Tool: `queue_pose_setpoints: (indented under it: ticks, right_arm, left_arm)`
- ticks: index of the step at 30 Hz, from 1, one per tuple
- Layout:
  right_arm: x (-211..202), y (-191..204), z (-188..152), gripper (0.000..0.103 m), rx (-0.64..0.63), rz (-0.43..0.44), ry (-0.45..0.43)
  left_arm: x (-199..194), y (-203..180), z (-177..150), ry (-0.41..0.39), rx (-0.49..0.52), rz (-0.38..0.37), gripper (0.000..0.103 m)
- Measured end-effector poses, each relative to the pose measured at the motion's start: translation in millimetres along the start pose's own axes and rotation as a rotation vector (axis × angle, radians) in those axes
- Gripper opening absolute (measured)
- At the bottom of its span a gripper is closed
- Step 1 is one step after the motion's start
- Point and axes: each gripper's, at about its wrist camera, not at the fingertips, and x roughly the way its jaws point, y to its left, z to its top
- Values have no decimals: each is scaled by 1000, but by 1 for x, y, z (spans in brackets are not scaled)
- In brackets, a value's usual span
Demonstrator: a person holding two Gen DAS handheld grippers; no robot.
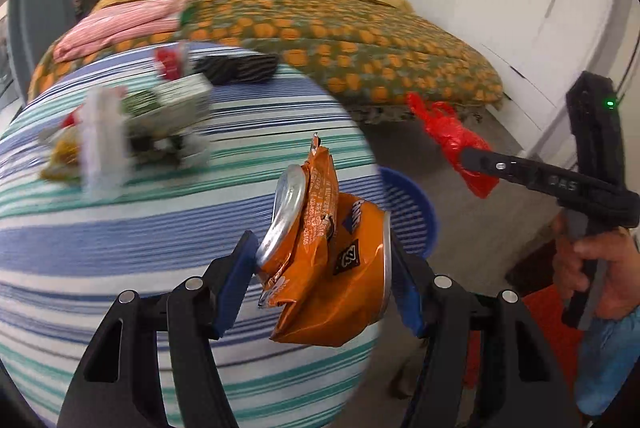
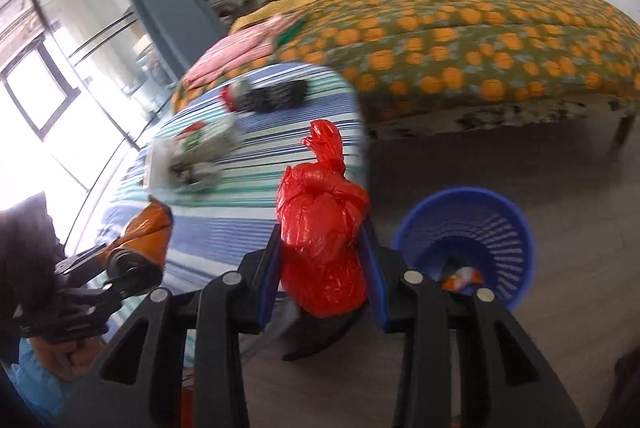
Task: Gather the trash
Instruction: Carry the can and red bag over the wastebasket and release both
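Orange crushed can (image 1: 324,260) pinched between the blue pads (image 1: 234,292) of left gripper (image 1: 320,284), fingers closed against its two ends, silver top tilted toward 10 o'clock. Held in the air over the near edge of striped tablecloth (image 1: 120,248). Beyond it at 10 o'clock, blurred pile of wrappers and cartons (image 1: 132,124) lying on the cloth, with a dark striped pouch (image 1: 240,68) farther back at 12. Blue mesh basket (image 1: 412,212) on the floor at 3 o'clock of the can, partly hidden behind it.

Red plastic bag (image 2: 324,240), knotted at the top, clamped between the pads of right gripper (image 2: 324,268), fingers narrowed onto its sides, knot pointing to 12. Same basket (image 2: 516,228) at 3 o'clock of the bag in the right wrist view, standing on grey floor, a scrap of orange-and-white litter (image 2: 462,278) lying inside at the bottom. Bed with orange-spotted quilt (image 2: 480,40) behind at 1 o'clock, folded pink cloth (image 2: 236,52) on its near corner. Window (image 2: 48,80) at 9 o'clock.
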Motion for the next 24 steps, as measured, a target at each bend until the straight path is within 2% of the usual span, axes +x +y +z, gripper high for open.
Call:
queue_pose_setpoints:
  ticks: [6, 11, 18, 24]
  right_arm:
    - [-5, -77, 6, 37, 74, -78, -1]
    - [7, -132, 10, 37, 134, -111, 16]
    - [49, -198, 16, 37, 244, -94, 73]
    - [79, -228, 21, 38, 311, -55, 111]
  left_arm:
    - [59, -86, 28, 46, 98, -67, 64]
    - [128, -126, 42, 97, 114, -85, 65]
    - [214, -145, 54, 164, 104, -64, 66]
    - [263, -141, 54, 208, 85, -18, 67]
